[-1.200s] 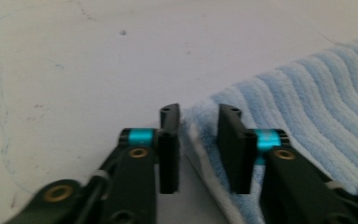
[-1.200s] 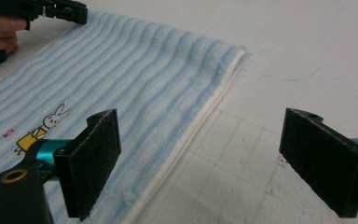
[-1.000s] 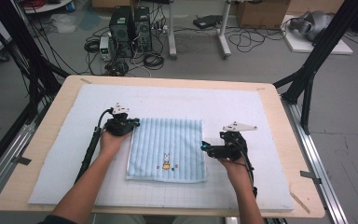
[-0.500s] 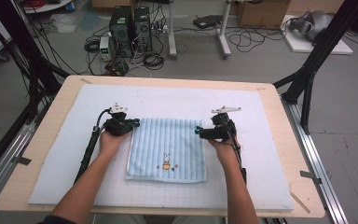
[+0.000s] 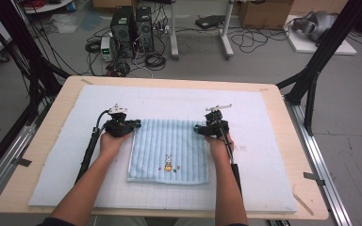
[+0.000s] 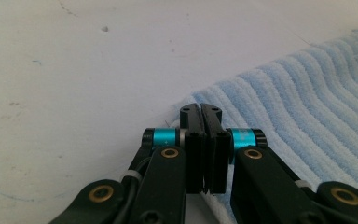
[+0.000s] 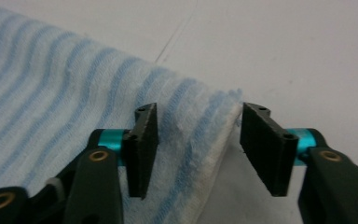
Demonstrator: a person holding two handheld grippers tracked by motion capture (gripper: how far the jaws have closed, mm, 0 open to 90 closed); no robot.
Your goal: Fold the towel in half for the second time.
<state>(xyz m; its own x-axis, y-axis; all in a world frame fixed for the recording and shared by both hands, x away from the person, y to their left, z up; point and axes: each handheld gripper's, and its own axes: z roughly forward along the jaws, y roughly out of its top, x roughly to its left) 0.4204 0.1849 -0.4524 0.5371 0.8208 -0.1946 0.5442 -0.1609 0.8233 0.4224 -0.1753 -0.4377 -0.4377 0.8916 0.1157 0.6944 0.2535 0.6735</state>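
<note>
So the right gripper has slid up from the towel's right edge to its far right corner, and its jaws have just been closing, still apart with the towel edge sitting between them, pads not pressing yet. The left gripper hasn't budged, jaws pinched together on the far left corner. The towel lies flat mid-table on the white mat, bunny print toward the near edge.

Blue striped towel flat on mat, mid-table
</note>
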